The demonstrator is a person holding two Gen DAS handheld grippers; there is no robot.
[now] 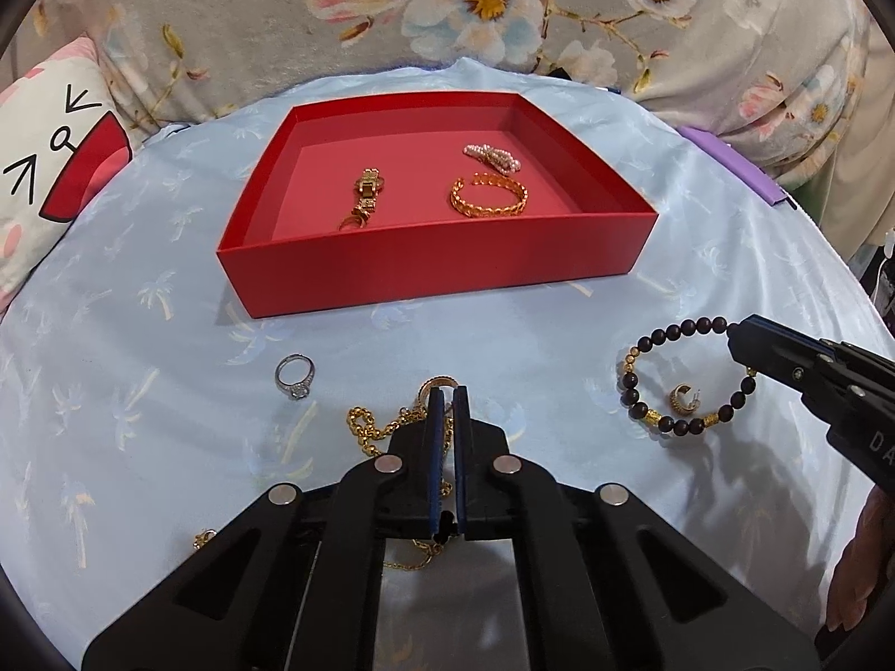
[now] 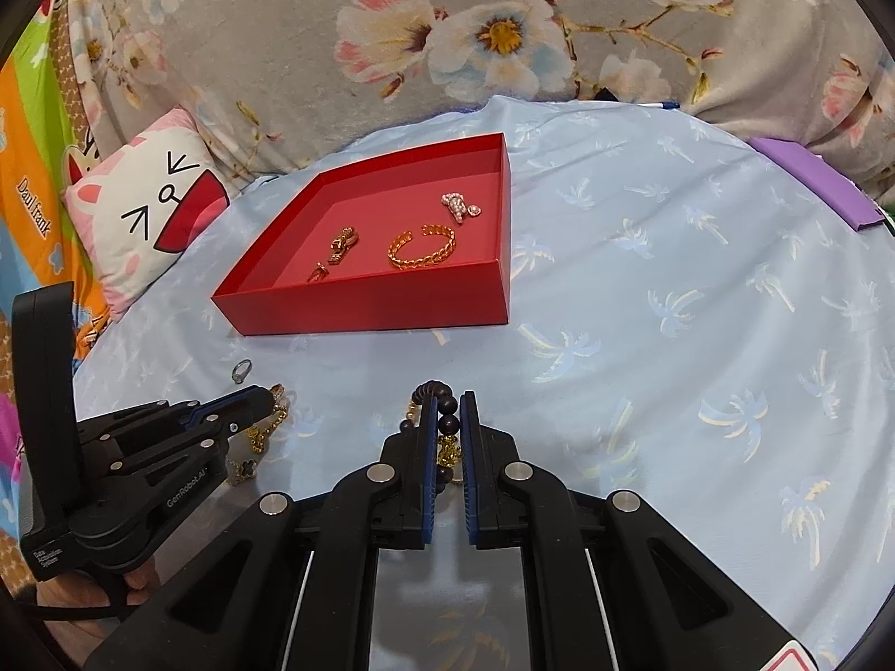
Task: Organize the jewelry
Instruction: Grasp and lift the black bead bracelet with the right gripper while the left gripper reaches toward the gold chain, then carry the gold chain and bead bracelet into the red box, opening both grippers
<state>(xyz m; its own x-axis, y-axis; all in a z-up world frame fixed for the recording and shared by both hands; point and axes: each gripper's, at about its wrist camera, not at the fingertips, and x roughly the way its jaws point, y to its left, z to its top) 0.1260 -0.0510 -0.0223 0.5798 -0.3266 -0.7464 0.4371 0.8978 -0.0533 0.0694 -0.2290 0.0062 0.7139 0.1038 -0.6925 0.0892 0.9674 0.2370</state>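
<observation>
**Both grippers clamped on loose pieces, box waiting behind**

Nearest, left view: L gripper (image 1: 447,391) pinched nearly shut on gold ring (image 1: 437,386), pads either side of the band, ring upright at the tips. Gold chain (image 1: 369,428) trailing under the fingers, w/ more links showing through the gap lower down; can't tell if chain is caught too. Tip pinch suits so small and thin a piece, prob. the only way to lift it off soft cloth.

Right view: R gripper (image 2: 447,397) closed on bead bracelet (image 2: 444,419), a few dark beads squeezed between the blue pads, rest of the loop lying flat on the blue sheet (image 1: 503,330). Seen from the left view, tips meet the loop at its far-right arc, so one side gets lifted and the rest should hang. Gold earring (image 1: 683,398) sitting inside the loop, not touching the pads; could be dragged when the bracelet goes up.

Silver ring (image 1: 295,377) left of the gold ring, apart, untouched.

Farther: red box (image 1: 436,274) open, shallow, low walls, so easy drop-in from above. Inside already: watch (image 1: 366,195) at left, gold bangle (image 1: 489,195) centre-right, pearl piece (image 1: 492,157) behind it. Spaced out, not heaped; prob. to keep pieces from tangling. Free floor left in the near part for the next two.

Roughly half sorted, by count. Beyond: floral blanket (image 1: 251,11), cartoon pillow (image 1: 50,168).
</observation>
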